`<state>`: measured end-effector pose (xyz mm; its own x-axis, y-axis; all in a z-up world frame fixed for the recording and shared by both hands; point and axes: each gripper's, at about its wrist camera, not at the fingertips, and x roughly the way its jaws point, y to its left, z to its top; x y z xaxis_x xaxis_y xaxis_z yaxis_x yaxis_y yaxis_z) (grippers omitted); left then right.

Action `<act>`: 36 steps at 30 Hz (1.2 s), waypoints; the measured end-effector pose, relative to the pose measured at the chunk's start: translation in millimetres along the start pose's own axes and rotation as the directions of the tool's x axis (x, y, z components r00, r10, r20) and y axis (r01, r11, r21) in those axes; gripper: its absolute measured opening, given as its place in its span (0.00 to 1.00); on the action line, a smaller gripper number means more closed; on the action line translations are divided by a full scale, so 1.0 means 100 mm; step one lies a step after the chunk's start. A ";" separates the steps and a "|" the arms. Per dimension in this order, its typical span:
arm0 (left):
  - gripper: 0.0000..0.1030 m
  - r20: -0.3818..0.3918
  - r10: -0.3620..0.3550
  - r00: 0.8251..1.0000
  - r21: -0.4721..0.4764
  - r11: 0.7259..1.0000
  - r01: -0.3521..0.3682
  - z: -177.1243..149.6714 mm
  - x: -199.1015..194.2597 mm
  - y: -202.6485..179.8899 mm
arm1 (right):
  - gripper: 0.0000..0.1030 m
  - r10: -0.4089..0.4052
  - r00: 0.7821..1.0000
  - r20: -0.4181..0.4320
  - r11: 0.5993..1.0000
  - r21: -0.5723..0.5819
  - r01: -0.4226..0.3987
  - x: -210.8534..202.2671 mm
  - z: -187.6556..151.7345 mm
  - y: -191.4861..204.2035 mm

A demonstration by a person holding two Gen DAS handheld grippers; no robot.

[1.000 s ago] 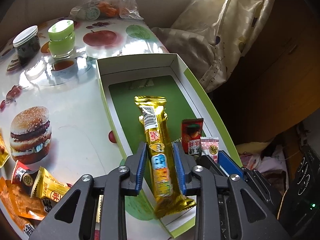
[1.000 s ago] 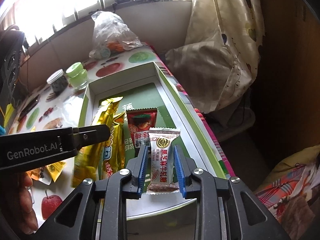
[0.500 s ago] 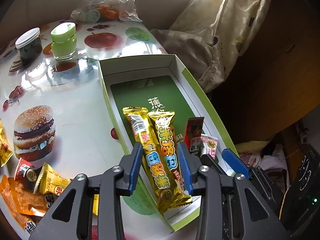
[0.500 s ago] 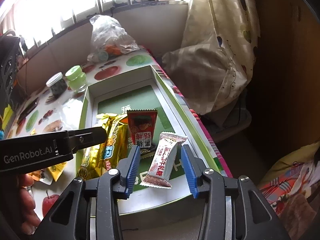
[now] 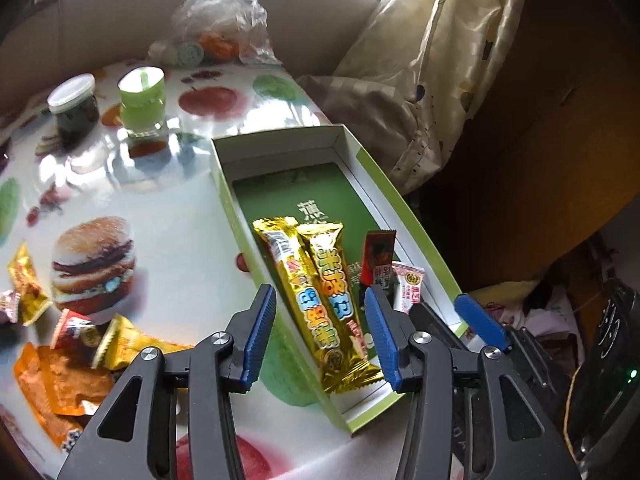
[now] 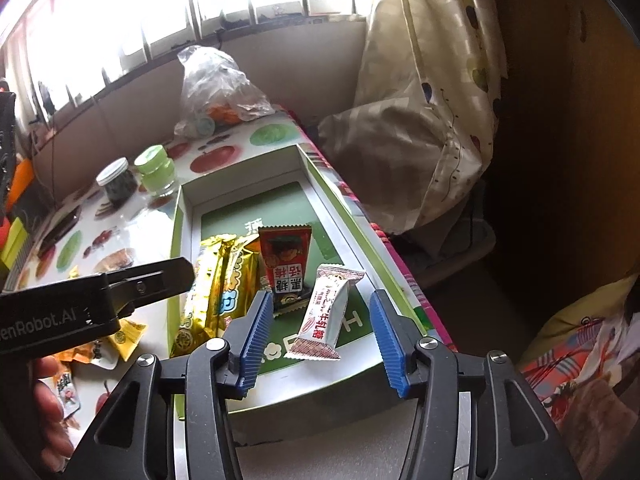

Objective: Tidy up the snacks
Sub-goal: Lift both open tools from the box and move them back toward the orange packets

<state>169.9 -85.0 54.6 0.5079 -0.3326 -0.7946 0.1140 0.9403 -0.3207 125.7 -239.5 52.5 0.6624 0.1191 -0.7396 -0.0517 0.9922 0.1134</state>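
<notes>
**Four snacks boxed, a loose pile left on the table**

Taking the green-rimmed box (image 5: 362, 152) as the landmark and going left to right: well to the left of the box, on the fruit-print tabletop (image 5: 160, 216), a cluster of loose snack packets (image 5: 72, 344) in orange, yellow and red wrappers lies unsorted. This is the work that remains, as far as can be judged.

Inside the box, against its left wall, two long gold bars (image 5: 316, 300) lie side by side, touching. The left gripper (image 5: 322, 338) hovers over their near ends; its jaws have just been opening, the blue pads stand clear of the wrappers and it holds nothing.

Right of the bars, in the middle of the box, sits a red packet (image 6: 286, 266). Just right of that, near the right wall, a white candy packet (image 6: 330, 308) lies tilted on the box floor. The right gripper (image 6: 322, 334) straddles it from above; its jaws too have just been opening, both pads are apart from the packet, so it is released.

The far half of the box is bare, leaving room for the pile. Beyond the box, two jars (image 5: 108, 108) and a plastic bag (image 5: 224, 16) stand apart from the sorting.
</notes>
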 end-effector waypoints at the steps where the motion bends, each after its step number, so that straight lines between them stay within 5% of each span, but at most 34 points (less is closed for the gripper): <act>1: 0.46 0.005 0.002 1.000 0.006 1.000 -0.002 -0.01 -0.03 0.00 | 0.49 0.003 1.000 0.002 1.000 -0.001 -0.003 -0.02 0.00 0.01; 22: 0.46 0.119 0.093 0.989 0.015 0.995 -0.095 -0.34 -0.63 0.29 | 0.49 0.066 0.997 0.037 0.996 -0.055 -0.064 -0.30 -0.10 0.42; 36: 0.46 0.123 0.139 0.983 -0.035 0.990 -0.136 -0.55 -0.79 0.66 | 0.49 0.121 0.993 0.011 0.988 -0.098 -0.119 -0.26 -0.20 0.73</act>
<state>90.8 -0.6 67.6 0.6196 -0.1874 -0.7622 0.0143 0.9736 -0.2277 89.6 -169.1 67.1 0.6595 0.2379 -0.7131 -0.2033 0.9697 0.1354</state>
